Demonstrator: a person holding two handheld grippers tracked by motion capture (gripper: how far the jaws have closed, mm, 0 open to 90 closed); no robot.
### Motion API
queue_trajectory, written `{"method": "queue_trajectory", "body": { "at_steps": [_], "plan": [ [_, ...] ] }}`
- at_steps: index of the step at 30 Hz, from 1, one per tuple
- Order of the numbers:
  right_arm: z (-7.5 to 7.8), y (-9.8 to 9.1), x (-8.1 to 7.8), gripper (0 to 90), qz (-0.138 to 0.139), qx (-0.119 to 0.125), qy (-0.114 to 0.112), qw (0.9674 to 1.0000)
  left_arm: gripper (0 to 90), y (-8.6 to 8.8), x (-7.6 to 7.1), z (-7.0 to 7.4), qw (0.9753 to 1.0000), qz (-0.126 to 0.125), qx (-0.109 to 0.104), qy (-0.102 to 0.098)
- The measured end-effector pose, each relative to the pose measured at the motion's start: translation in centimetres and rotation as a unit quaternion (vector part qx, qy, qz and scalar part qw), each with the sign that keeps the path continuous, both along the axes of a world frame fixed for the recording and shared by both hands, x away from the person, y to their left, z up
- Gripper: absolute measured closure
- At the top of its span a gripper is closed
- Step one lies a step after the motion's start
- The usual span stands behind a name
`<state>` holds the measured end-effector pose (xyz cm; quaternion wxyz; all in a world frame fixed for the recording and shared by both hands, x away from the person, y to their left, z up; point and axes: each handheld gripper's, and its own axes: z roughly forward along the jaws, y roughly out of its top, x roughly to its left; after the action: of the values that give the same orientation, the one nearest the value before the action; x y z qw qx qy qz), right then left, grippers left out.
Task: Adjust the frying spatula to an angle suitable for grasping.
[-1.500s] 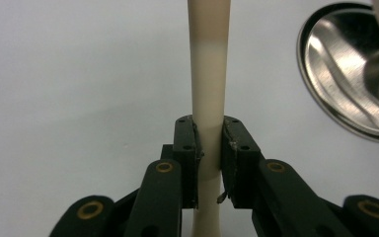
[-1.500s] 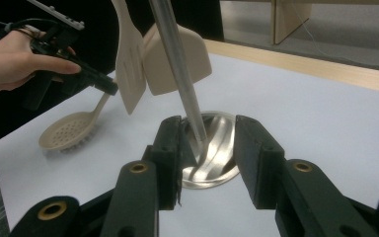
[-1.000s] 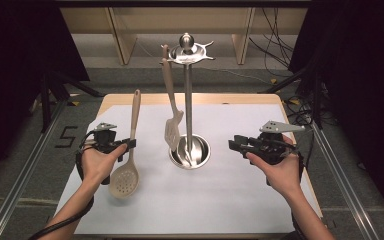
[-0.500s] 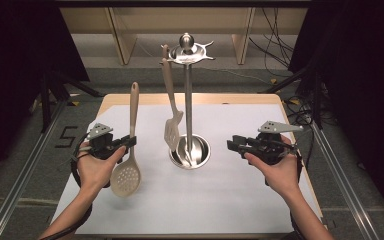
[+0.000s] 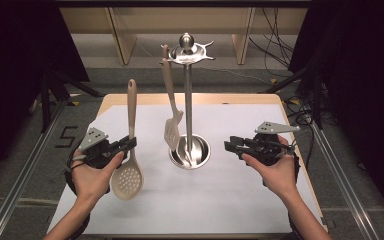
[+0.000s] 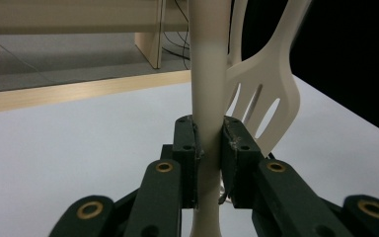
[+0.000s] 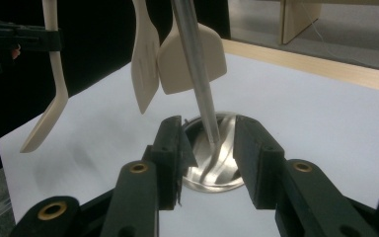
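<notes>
So the left gripper (image 5: 125,145) has its jaws clamped on the handle of the skimmer spoon (image 5: 128,165), holding it upright off the white bench (image 5: 230,200), perforated bowl hanging at the bottom. It's just left of the steel utensil stand (image 5: 188,115), where a slotted spatula (image 5: 171,122) hangs from the top hooks. The right gripper (image 5: 232,145) sits right of the stand's base, jaws spread apart with nothing in them.

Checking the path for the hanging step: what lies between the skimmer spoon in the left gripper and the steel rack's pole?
In the high view, a slotted spatula hangs from the rack between the skimmer spoon and the pole.
</notes>
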<state>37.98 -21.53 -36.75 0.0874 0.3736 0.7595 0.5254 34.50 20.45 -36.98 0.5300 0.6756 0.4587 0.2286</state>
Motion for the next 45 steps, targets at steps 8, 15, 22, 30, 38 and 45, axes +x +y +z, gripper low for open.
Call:
{"method": "queue_trajectory", "body": {
  "at_steps": [8, 15, 22, 30, 38, 45],
  "plan": [
    [-0.2, 0.3, 0.0, 64.6, 0.008, -0.006, -0.005, 0.9999, 77.5, -0.9, -1.5, 0.0, 0.9998, -0.016, 0.001, -0.014],
    [0.1, 0.9, -0.1, 64.5, 0.018, -0.010, -0.019, 0.9996, 77.5, -2.0, -2.5, 0.3, 0.9991, -0.031, 0.002, -0.028],
    [0.7, 1.6, -0.6, 64.5, 0.020, -0.002, -0.012, 0.9997, 77.5, -3.5, -3.0, 0.8, 0.9979, -0.051, 0.002, -0.039],
    [1.6, 3.4, -1.1, 64.4, 0.030, 0.001, -0.020, 0.9993, 77.5, -5.7, -2.7, 1.2, 0.9959, -0.078, 0.015, -0.044],
    [2.7, 5.3, -1.4, 64.0, 0.048, 0.003, -0.041, 0.9980, 77.4, -7.6, -2.2, 1.3, 0.9941, -0.096, 0.025, -0.045],
    [4.4, 7.2, -1.8, 61.6, 0.052, 0.026, -0.055, 0.9968, 77.4, -9.2, -1.5, 1.2, 0.9924, -0.111, 0.036, -0.039]
  ]
}}
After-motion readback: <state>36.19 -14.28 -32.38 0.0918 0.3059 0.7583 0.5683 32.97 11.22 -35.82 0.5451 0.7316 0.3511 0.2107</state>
